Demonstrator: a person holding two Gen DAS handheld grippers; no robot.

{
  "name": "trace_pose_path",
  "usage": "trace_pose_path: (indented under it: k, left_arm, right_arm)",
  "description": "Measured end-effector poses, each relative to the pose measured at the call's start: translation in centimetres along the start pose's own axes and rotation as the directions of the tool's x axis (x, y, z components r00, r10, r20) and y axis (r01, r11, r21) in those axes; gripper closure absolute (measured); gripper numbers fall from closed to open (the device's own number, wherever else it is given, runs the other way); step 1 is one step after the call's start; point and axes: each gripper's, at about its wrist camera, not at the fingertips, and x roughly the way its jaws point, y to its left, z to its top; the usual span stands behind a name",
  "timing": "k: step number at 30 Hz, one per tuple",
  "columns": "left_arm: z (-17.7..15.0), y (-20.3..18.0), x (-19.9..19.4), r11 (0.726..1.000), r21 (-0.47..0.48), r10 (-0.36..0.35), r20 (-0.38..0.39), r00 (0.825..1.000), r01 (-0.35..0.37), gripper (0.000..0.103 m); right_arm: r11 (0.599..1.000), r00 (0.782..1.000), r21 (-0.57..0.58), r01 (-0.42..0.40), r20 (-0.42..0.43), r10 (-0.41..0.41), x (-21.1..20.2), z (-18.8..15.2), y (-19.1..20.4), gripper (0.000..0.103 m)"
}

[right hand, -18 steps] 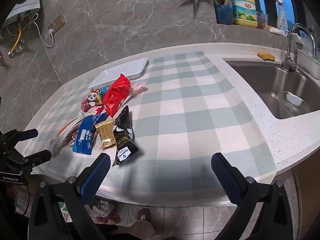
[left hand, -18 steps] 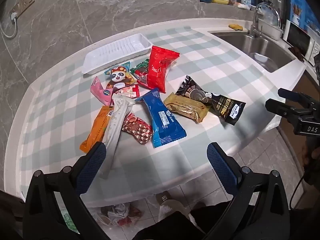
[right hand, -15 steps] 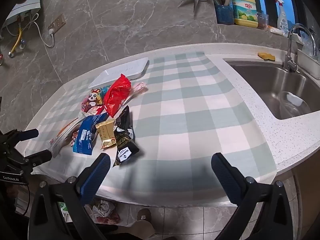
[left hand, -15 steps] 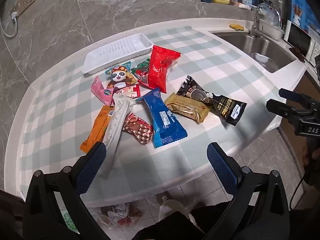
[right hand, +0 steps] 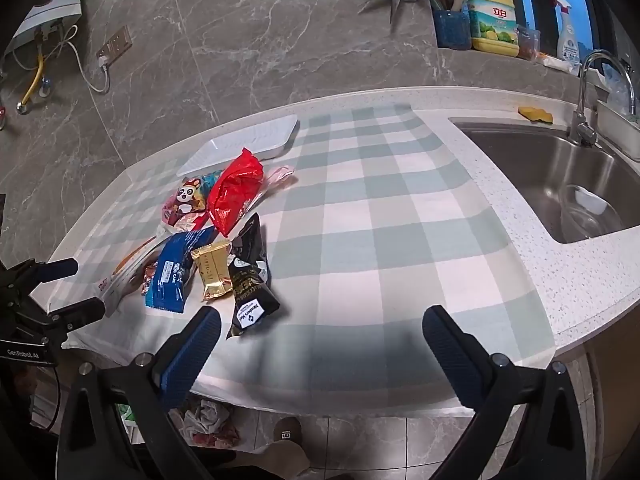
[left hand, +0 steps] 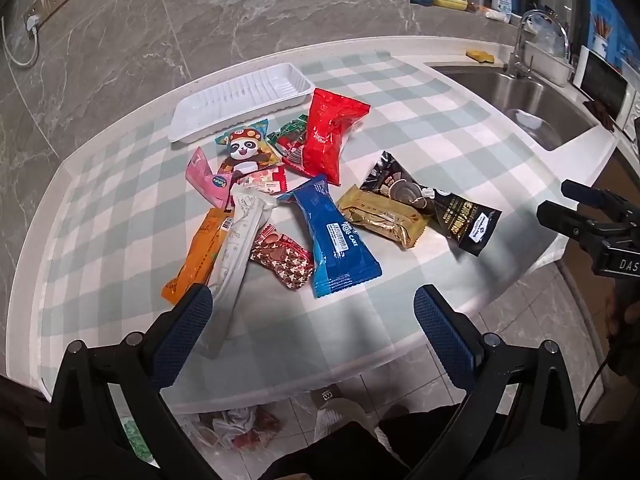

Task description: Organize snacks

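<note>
Above the snacks [left hand: 304, 200], both hand-held grippers [left hand: 312, 320] [right hand: 320, 340] remain wide open, empty, unmoved.

Snack wrappers glossy plastic film: red bag [left hand: 328, 136] shiny and crinkled, gold bar [left hand: 382, 220] metallic foil. White tray [left hand: 240, 100] smooth ribbed plastic. Checked tablecloth [right hand: 392, 216] matt. Sink [right hand: 560, 184] brushed steel. Wall [right hand: 280, 40] polished marble-look stone.
</note>
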Motion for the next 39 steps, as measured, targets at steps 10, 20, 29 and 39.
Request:
trace_pose_path:
  k: [10,20,29,39]
  left_arm:
    - [0.1,0.3,0.2,1.0,-0.008,0.002,-0.005,1.0,-0.002,0.001]
    - [0.2,0.5,0.2,1.0,-0.013,0.004,-0.005,1.0,-0.004,0.001]
    - [0.2,1.0,0.1,1.0,-0.016,0.004,-0.003,1.0,-0.004,0.001]
    - [0.2,1.1,0.1,1.0,-0.018,0.004,-0.003,1.0,-0.004,0.001]
  right_arm:
    - [1.0,1.0,-0.006,-0.004,-0.005,0.004,0.8,0.4,0.6,0.0]
    - [1.0,1.0,-0.014,-0.003,-0.005,0.003,1.1,0.4,1.1,0.0]
    - [1.0,1.0,-0.021,-0.009,-0.01,0.009,1.0,0.6,1.7,0.0]
    - [1.0,1.0,-0.022,-0.01,-0.014,0.01,1.0,0.7,1.9,0.0]
